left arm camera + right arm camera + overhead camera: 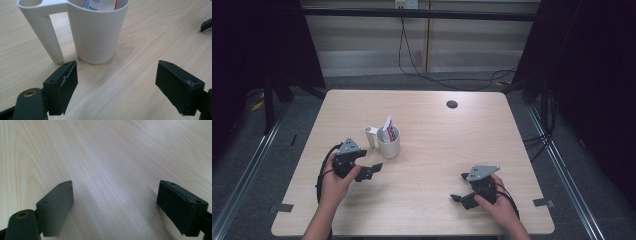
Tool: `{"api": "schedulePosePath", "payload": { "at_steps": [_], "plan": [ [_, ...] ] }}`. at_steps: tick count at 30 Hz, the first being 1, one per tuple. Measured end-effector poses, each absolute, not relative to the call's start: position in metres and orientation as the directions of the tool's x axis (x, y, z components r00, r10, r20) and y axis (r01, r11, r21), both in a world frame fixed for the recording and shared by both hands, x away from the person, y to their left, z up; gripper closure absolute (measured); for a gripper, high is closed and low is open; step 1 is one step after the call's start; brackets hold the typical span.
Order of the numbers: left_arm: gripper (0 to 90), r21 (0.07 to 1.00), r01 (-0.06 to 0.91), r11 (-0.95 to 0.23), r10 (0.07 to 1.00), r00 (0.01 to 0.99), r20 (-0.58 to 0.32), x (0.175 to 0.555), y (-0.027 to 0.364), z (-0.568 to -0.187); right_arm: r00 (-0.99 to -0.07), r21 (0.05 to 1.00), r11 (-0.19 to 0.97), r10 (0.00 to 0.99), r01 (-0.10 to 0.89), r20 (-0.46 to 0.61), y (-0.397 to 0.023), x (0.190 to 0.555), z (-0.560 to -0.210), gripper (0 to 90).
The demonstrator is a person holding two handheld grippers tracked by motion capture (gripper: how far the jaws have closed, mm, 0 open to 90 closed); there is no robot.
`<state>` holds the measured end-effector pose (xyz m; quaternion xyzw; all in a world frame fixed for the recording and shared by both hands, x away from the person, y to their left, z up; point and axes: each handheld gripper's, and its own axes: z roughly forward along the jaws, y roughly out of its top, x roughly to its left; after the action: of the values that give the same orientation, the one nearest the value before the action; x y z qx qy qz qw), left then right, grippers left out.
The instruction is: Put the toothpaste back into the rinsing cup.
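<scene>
1. Nearest the person, the right tongs (462, 197) rest low over the pale wood-grain tabletop (437, 150) at its near right. In the right gripper view their two black jaws stand wide apart, released, with bare wood between them.
2. The left tongs (371, 170) sit at the near left, held in the person's left hand (337, 182). Their jaws are spread as well, grasping nothing, and they point toward the cup.
3. Just beyond the left tongs stands the white plastic cup with a tall loop handle (96, 35), upright on the tabletop left of centre. In the left gripper view it stands close ahead of the gap between the jaws, not touching them.
4. Inside the cup leans a white tube with red and blue print (387, 129).
5. Farthest off, a small dark round hole (452, 104) marks the tabletop's far side.
</scene>
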<state>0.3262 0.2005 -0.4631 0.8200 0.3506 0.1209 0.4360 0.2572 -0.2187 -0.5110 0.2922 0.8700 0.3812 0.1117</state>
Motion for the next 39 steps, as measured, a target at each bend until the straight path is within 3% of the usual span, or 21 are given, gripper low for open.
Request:
{"api": "schedulePosePath", "payload": {
  "at_steps": [21,39],
  "plan": [
    [18.6,0.759,0.514,-0.399,0.693,0.712,-0.118,0.316,0.211,-0.494,-0.805,0.729,0.539,0.593,0.423,0.028,-0.219,0.257,-0.511,13.5],
    [19.0,0.739,0.501,-0.450,0.693,0.718,-0.065,0.311,0.213,-0.508,-0.805,0.729,0.540,0.592,0.422,0.027,-0.219,0.257,-0.511,13.5]
  ]
}}
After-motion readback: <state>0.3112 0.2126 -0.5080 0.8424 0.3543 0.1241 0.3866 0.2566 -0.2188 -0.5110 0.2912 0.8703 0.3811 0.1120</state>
